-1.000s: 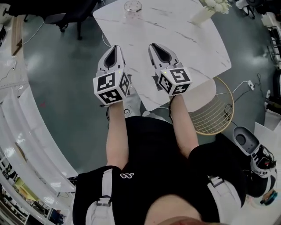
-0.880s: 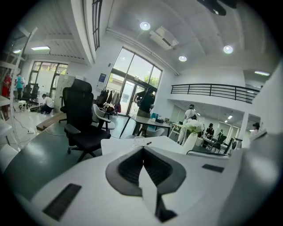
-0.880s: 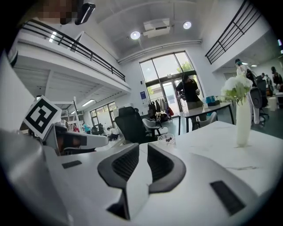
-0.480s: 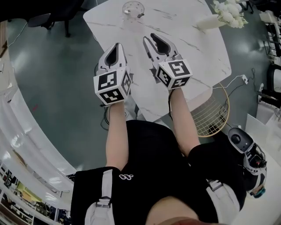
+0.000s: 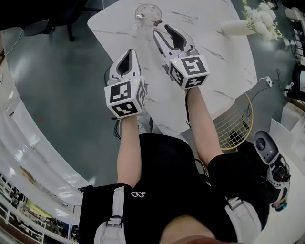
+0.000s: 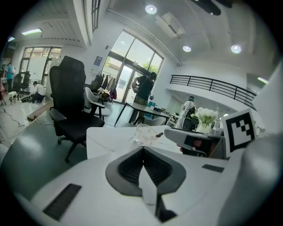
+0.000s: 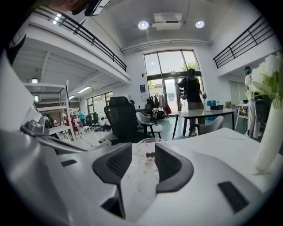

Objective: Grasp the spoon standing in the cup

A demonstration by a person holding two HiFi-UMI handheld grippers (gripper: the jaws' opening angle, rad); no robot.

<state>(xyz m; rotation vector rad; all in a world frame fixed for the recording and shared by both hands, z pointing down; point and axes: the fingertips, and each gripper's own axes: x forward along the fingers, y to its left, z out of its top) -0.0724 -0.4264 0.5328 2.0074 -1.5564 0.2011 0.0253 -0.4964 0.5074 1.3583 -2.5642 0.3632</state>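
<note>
Ahead, spoon in cup, just beyond right tool, jaws opening, empty

Opening tool, empty, glass cup ahead

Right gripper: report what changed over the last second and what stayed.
The right gripper advanced across the table toward the cup, its jaws opening, nothing gripped yet. The left gripper stayed shut and back; cup and spoon untouched.

White with thin grey veins: rounded marble tabletop. Clear: round glass cup. Dull grey-green: glossy floor. Pale gold: wire-mesh chair.
</note>
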